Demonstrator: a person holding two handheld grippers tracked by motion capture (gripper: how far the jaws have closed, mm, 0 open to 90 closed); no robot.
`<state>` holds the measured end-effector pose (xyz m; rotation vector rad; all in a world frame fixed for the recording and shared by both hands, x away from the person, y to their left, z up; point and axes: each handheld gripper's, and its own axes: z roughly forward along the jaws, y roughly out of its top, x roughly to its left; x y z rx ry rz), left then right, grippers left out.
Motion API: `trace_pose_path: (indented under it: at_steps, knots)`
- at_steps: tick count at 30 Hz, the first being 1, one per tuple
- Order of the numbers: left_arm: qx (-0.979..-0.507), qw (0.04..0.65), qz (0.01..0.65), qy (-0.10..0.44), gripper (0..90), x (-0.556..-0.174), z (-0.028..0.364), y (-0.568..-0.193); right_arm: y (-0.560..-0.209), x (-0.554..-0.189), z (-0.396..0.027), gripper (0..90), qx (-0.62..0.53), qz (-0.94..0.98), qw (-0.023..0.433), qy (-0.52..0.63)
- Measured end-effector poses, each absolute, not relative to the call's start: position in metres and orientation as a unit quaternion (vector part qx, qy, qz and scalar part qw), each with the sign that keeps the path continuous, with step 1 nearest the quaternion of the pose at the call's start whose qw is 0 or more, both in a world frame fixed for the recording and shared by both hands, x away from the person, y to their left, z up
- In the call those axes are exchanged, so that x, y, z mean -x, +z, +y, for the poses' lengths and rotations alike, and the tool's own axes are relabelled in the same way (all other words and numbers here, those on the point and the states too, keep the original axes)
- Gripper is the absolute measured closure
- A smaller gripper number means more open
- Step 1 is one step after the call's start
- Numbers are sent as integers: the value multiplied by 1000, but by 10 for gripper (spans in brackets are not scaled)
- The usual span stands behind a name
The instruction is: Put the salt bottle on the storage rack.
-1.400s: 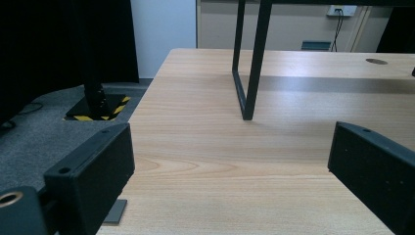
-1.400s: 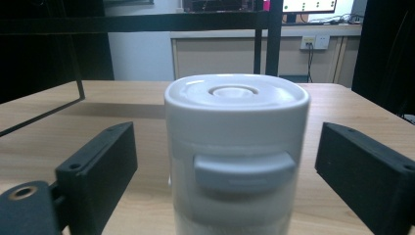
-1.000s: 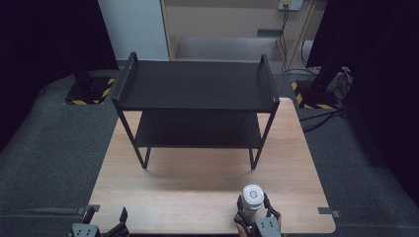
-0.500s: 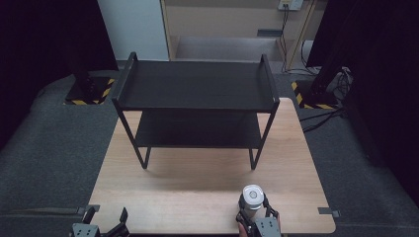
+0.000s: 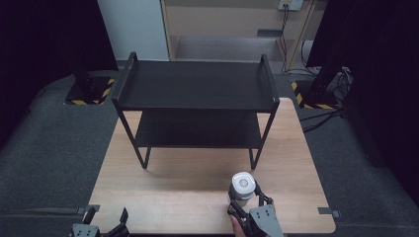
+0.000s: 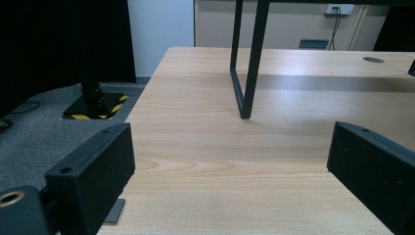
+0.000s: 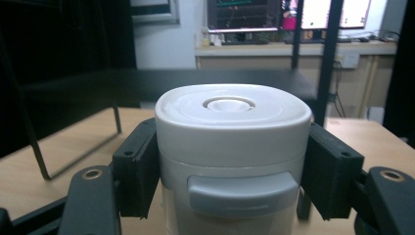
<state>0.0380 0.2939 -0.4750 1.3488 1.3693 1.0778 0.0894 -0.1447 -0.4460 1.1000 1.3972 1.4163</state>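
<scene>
Right claw (image 5: 245, 205) is sitting at the bottom of the high view, just right of centre, and I am gripping the white lidded container (image 5: 243, 186) with it. In the right gripper view the container (image 7: 233, 147) is standing upright in the centre of the frame, a black jaw pressing on each side just below the lid's rim, left and right. The lid is round-cornered with a small raised ring in the middle of its top; a grey tab is showing on the side facing the camera, low in the frame. The jaws have just been closing, and the container is now clamped between them.

The container is sitting over the near edge of the wooden table (image 5: 188, 182), in the lower right part of the high view, in front of the black two-tier shelf (image 5: 197, 86) and well apart from it. Whether its base is touching the wood, I cannot tell: the bottom is cut off in the right gripper view and hidden by the lid from above.

Left claw (image 5: 104, 224) is poking in at the bottom left corner of the high view, near the table's front left corner. In the left gripper view its jaws are standing wide, one at lower left and one at lower right of the frame, with bare table (image 6: 220, 147) between them. A black shelf leg (image 6: 247, 73) is rising at upper centre of that frame, beyond the jaws.
</scene>
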Motion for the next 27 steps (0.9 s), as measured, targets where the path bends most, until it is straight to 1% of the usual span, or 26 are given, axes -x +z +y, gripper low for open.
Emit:
trace_pose_path:
  at_steps: [2,8,13,22,27]
  knots:
    - [-546,453,554,436,26,-38,294,-475,-441,-93,-144,320,-436,557,420,569]
    - [-545,456,553,435,26,-36,295,-474,-409,-115,-139,320,-427,554,407,587]
    - [-547,459,552,432,26,-37,296,-474,-391,-126,-138,320,-422,553,404,593]
    - [-551,461,549,428,26,-38,297,-473,-369,-148,-134,320,-416,557,412,588]
    - [-551,461,549,427,26,-38,299,-472,-363,-158,-134,320,-424,554,407,589]
